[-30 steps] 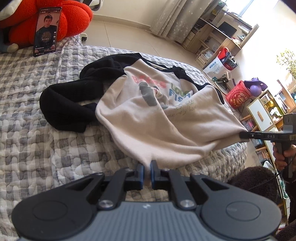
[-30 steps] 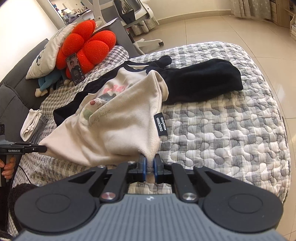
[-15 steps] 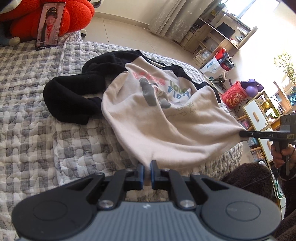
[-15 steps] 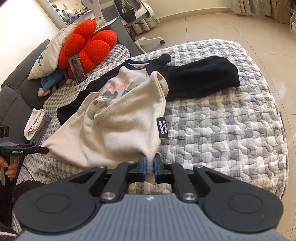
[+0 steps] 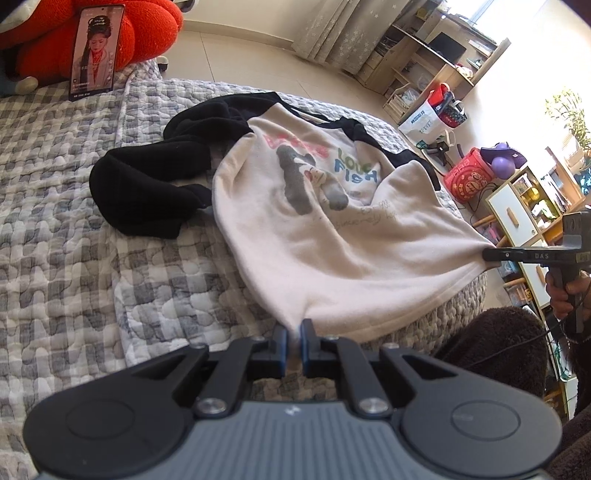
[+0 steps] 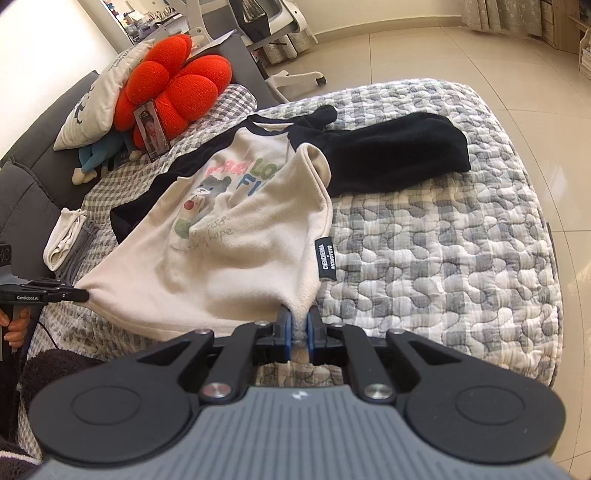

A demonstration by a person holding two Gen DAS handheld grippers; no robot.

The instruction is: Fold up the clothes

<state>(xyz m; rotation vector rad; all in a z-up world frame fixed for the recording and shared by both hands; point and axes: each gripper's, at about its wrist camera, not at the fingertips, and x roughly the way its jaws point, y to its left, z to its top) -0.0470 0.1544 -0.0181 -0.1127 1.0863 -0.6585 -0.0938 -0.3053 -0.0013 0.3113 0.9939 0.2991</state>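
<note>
Bed (image 6: 461, 258) w/ grey check quilt carries it all. Cream sweatshirt (image 5: 332, 240) w/ black sleeves lies across it, hem pulled off the near edge toward me, collar toward the far edge. Red cushion (image 6: 177, 85) at the head end, phone (image 5: 96, 48) leaning on it. My left gripper (image 5: 292, 332) pinches 1 hem corner, my right gripper (image 6: 299, 321) pinches the other; both jaws pressed tight on cloth.

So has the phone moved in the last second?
No. The phone leans on the red cushion at the same spot as before, in both views. Only the picture on its screen has changed.
</note>
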